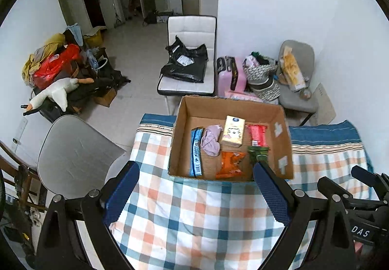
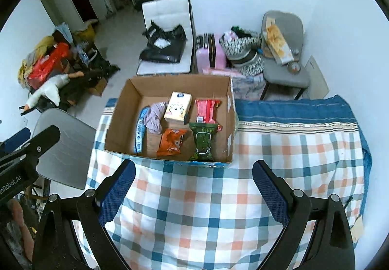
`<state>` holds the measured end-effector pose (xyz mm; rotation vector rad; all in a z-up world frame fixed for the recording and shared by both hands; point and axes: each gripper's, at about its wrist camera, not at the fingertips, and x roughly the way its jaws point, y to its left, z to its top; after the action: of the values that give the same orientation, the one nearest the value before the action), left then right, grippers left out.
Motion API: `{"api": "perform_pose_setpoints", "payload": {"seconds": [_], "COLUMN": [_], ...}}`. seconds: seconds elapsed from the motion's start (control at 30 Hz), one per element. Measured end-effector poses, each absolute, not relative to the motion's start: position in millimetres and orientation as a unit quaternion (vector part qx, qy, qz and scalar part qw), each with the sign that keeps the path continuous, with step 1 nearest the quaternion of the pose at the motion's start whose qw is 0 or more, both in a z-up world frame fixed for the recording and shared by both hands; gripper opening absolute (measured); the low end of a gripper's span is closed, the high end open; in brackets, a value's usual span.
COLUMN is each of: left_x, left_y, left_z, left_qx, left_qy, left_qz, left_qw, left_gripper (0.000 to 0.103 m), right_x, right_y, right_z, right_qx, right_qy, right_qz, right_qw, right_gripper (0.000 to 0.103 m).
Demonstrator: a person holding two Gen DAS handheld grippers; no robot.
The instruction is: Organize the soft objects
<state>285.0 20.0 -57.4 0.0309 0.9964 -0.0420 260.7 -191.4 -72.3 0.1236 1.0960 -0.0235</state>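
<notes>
An open cardboard box stands on the checked cloth. Inside lie a blue packet, a lilac cloth, a cream tissue pack, a red packet, an orange packet and a green packet. My left gripper is open just in front of the box, holding nothing. My right gripper is open too, near the box's front wall, empty. The right gripper's body shows at the left view's lower right.
The checked cloth covers the table, with a blue band at its far edge. A grey chair stands left. Beyond are a white chair with black bags, a pink suitcase and floor clutter with a plush goose.
</notes>
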Motion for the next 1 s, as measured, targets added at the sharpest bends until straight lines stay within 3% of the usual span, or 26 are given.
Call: {"api": "perform_pose_setpoints", "payload": {"seconds": [0.57,1.0], "left_x": [207,190], "left_y": [22,24], "left_z": [17,33], "left_qx": [0.001,0.003], "left_qy": [0.431,0.424], "left_qz": [-0.029,-0.023], "left_qw": [0.902,0.905], "left_gripper": [0.096,0.096], "right_x": [183,158], "right_y": [-184,-189], "right_z": [10,41], "right_qx": [0.049,0.049], "right_qy": [0.470,0.441], "right_qz": [0.004,-0.002], "right_qw": [0.881,0.896], "right_gripper": [0.099,0.099]}}
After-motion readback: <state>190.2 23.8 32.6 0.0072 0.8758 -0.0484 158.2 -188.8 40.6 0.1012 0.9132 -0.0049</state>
